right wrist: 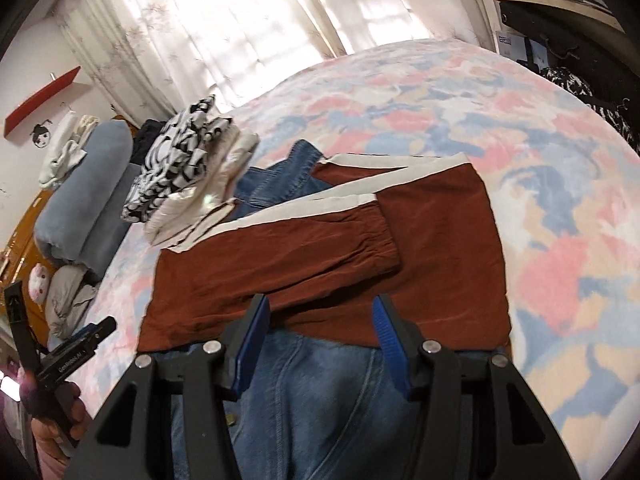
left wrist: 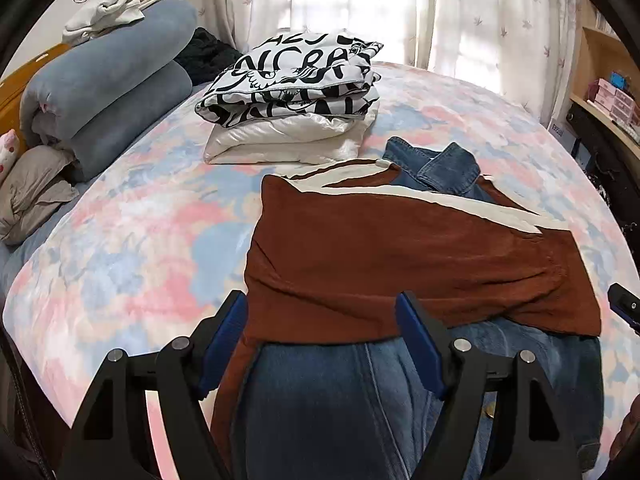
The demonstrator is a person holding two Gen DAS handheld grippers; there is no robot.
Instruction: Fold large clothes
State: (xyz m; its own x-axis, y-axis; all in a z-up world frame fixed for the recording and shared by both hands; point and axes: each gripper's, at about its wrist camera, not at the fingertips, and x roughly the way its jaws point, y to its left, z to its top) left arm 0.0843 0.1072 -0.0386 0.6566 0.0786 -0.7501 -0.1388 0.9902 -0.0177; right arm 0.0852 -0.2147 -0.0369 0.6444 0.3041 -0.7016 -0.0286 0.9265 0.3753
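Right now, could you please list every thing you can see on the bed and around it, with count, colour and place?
brown garment: one, rust brown with cream stripes, folded, lying on the denim
denim garment: one, blue, under the brown garment, collar showing behind it
folded stack: one, black-and-white print on white, far middle of bed
blanket roll: one, grey-blue, far left
white clothes: one pile, on the roll
bedcover: one, pink, blue and cream
curtains: white, behind the bed
left gripper: one, black, blue pads, jaws open
right gripper: one, same colours, jaws open
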